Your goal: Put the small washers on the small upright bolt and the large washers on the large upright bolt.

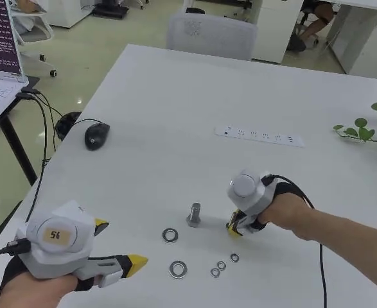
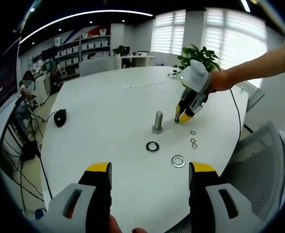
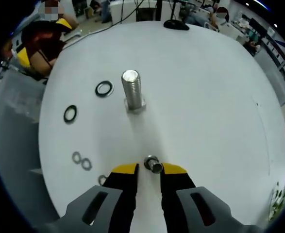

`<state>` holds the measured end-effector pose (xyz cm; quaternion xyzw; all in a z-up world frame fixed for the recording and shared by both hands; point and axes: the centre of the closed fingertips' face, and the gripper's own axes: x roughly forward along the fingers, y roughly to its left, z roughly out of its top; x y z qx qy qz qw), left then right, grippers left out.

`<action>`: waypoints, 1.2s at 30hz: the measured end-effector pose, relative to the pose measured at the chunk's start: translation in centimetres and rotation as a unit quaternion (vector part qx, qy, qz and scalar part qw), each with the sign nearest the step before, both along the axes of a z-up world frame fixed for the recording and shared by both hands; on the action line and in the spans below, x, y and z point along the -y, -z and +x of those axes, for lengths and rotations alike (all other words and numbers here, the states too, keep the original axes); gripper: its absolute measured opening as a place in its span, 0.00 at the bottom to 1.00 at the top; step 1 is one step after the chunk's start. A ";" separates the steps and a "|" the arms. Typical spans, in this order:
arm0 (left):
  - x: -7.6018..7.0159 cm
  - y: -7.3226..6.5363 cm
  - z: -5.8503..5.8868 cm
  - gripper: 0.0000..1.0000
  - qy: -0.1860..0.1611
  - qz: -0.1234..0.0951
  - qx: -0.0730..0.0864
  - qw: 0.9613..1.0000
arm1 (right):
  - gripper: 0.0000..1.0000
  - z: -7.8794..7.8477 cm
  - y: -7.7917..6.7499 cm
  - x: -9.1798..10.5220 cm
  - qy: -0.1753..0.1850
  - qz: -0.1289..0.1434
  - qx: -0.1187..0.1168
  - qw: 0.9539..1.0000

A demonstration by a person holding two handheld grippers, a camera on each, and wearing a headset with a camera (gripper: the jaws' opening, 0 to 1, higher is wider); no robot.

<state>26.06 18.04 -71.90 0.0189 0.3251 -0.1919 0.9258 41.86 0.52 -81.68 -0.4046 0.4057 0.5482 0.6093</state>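
Head view showed the left gripper, fingers spread wide, at the desk's front edge. Two large washers lay beside the upright large bolt, three small washers nearer the front edge. The right gripper had its fingers narrowly flanking the small bolt; whether they pinched it could not be told.

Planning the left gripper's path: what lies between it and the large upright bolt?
One large washer nearer the left gripper, another nearer the large bolt, both flat on the table, as the left gripper view shows.
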 end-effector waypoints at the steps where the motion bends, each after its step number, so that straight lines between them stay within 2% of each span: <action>1: 0.0 0.0 0.0 0.64 0.000 0.000 0.000 1.000 | 0.19 0.0 -0.1 0.1 0.002 0.003 0.002 1.000; 9: 0.3 0.2 -0.1 0.64 0.007 0.001 -0.002 1.000 | 0.26 -0.5 -2.2 0.6 0.033 0.052 0.016 0.998; 13: 0.5 0.1 -0.1 0.64 0.013 0.001 -0.001 1.000 | 0.26 -1.3 -3.1 1.1 0.080 0.096 0.019 0.992; 15: 0.6 0.1 0.0 0.64 0.017 0.002 -0.002 1.000 | 0.26 -1.9 -3.3 1.6 0.082 0.103 0.018 0.991; 18: 0.7 0.1 0.1 0.64 0.022 0.003 -0.001 1.000 | 0.28 -3.0 -3.3 2.5 0.091 0.112 0.019 0.989; 21: 1.0 0.0 0.2 0.64 0.024 0.002 0.001 1.000 | 0.28 -4.1 -3.1 3.4 0.114 0.130 0.017 0.985; 30: 1.9 0.2 -0.2 0.64 0.038 0.002 -0.003 0.999 | 0.31 -7.4 -2.1 5.4 0.145 0.143 0.015 0.979; 36: 2.3 0.1 -0.2 0.64 0.042 0.002 -0.003 0.999 | 0.32 -9.0 -1.6 6.1 0.154 0.144 0.013 0.977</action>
